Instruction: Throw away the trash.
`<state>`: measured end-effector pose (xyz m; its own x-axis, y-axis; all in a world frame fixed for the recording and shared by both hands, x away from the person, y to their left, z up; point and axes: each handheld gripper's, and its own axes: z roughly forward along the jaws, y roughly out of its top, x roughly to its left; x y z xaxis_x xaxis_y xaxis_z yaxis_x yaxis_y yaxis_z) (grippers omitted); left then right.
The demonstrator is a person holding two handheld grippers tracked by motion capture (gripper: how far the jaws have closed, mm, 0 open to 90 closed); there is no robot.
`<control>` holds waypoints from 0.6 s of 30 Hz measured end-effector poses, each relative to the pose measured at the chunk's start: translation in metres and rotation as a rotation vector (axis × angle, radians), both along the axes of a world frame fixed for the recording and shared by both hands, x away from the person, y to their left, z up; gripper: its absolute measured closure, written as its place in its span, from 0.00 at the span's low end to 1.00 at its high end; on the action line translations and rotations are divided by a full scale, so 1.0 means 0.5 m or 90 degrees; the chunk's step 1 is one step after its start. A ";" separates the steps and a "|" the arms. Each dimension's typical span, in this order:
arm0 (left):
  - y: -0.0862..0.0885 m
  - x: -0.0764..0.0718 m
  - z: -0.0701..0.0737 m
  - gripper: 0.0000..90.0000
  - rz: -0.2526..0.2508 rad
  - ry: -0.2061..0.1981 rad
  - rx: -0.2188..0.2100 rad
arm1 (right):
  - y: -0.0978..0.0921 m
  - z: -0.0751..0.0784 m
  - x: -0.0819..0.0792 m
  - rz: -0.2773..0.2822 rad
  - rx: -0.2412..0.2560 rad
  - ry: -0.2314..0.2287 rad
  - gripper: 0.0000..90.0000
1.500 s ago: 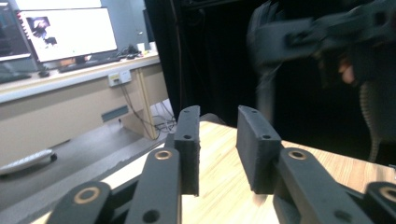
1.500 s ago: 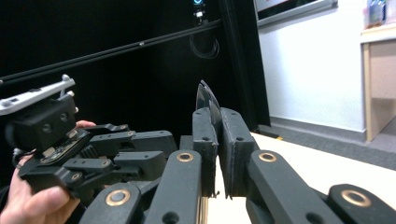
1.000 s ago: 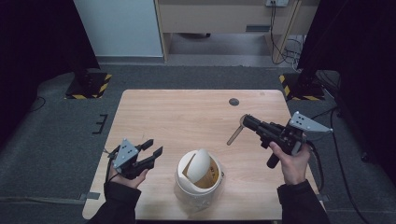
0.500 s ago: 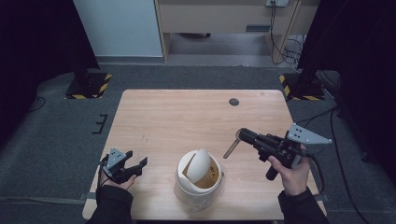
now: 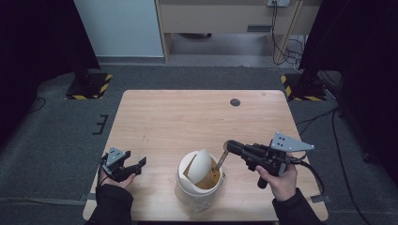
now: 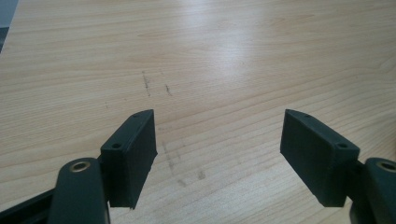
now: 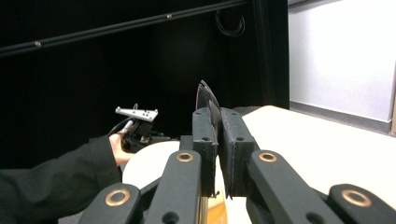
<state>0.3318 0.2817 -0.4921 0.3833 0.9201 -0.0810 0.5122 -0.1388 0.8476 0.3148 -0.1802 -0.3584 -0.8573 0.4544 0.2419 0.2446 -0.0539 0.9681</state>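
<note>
While the left gripper (image 5: 133, 167) idles wide open and empty by the table's (image 5: 178, 117) near left corner, the right gripper (image 5: 228, 146) clamps a spoon (image 5: 220, 161) dipped into the tub (image 5: 199, 185) at the near edge; stirring or scooping seems next, needing a steady tub.

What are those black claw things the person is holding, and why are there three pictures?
A person sits at a wooden table holding a squeeze-tool in each hand, called a gripper. One picture comes from a camera above the table. The other two come from small cameras riding on each gripper, looking along its black jaws. The left gripper is open and holds nothing; its own camera sees bare wood between its jaws. The right gripper is shut on a spoon, which dips into a white bucket with something yellowish-brown inside. The bucket's oval lid flap stands tipped up.
</note>
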 end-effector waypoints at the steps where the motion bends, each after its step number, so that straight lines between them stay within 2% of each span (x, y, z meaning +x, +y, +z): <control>1: 0.000 0.000 0.000 0.30 -0.001 0.001 0.001 | 0.004 -0.003 0.000 0.002 -0.005 0.002 0.95; 12: 0.000 0.002 -0.001 0.30 -0.006 0.005 0.002 | 0.041 -0.040 -0.004 0.023 -0.055 0.023 0.95; 18: 0.000 0.002 -0.002 0.30 -0.007 0.007 0.002 | 0.038 -0.036 -0.003 0.019 -0.048 0.030 0.88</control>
